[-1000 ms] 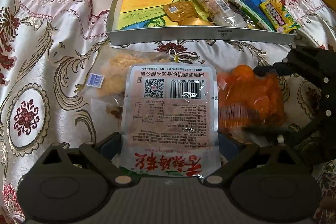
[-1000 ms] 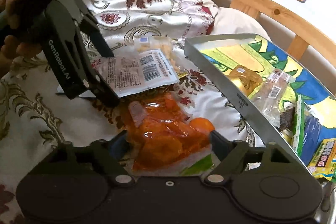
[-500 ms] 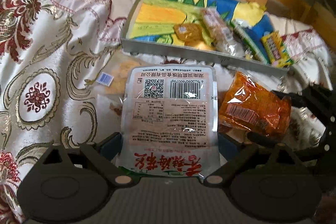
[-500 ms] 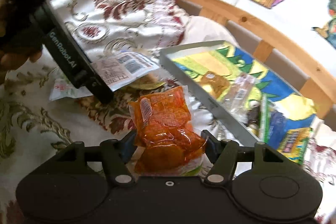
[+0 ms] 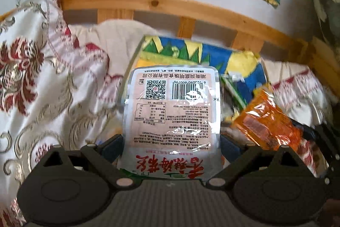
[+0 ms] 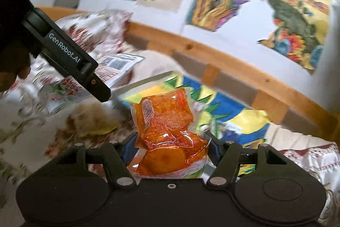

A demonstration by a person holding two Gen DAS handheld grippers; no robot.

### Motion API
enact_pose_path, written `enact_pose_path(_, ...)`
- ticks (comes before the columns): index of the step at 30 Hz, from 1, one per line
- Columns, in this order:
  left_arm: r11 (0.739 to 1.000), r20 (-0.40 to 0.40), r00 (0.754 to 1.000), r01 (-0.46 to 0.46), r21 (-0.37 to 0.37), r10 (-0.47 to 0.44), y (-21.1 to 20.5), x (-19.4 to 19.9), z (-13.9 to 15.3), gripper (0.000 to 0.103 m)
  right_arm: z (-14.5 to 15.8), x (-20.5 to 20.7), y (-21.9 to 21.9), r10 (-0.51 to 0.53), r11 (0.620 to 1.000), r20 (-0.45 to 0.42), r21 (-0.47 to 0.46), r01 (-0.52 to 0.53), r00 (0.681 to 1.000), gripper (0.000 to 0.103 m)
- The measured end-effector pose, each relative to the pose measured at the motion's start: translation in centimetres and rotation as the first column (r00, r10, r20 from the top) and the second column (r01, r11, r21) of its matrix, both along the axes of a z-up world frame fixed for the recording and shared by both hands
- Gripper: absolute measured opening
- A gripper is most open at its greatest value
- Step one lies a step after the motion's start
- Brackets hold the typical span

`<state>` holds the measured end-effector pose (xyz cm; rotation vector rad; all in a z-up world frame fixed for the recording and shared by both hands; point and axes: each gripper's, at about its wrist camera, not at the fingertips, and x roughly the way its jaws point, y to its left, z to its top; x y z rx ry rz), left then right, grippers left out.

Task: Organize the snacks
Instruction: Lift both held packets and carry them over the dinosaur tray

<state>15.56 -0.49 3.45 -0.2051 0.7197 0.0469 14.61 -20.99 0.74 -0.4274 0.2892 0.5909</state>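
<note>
Left gripper (image 5: 171,142): black two-finger tongs, pinching a flat white-and-pink printed plastic snack pouch (image 5: 172,112) by its lower sides; pouch stood lengthwise straight out from the jaws, barcode end farthest away.

Right gripper (image 6: 169,147): matching black tongs, clamped on a lumpy orange transparent snack packet (image 6: 164,129), which rose upright between the fingers.

Destination: shallow grey tray lined with a blue, yellow and green painted sheet (image 5: 212,56), resting on the patterned white-and-red satin cloth (image 5: 42,88) before the wooden rail (image 5: 191,12). It lay directly ahead of and below both pouches. Judged: both hands were about equally near.

View differences: the left camera showed the orange packet at its right edge, the tray partly hidden behind the white pouch. The right camera alone showed the left tongs' black body (image 6: 70,61) from the side and the white pouch hanging clear of the cloth.
</note>
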Motion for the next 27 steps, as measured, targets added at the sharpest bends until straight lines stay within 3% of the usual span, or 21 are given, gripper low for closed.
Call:
enact_pose_path(12, 0.992, 0.054, 0.991, -0.122, 0.044, 0.12, -2.3, 5.5, 2.1, 0.097, 0.8, 5.5, -1.8, -0.172, 0.979, 0.097, 0.125, 0.16, 0.98, 0.067)
enact_pose_path(19, 0.987, 0.082, 0.984, -0.16, 0.028, 0.157, -4.3, 9.7, 1.5, 0.098, 0.4, 10.6, -4.3, -0.295, 0.936, 0.04, 0.215, 0.28, 0.955, 0.067)
enact_pose_path(27, 0.981, 0.088, 0.978, -0.191, 0.016, 0.189, -5.9, 14.2, 0.0, 0.098, 0.0, 13.6, -5.5, -0.348, 0.903, -0.001, 0.268, 0.335, 0.938, 0.067)
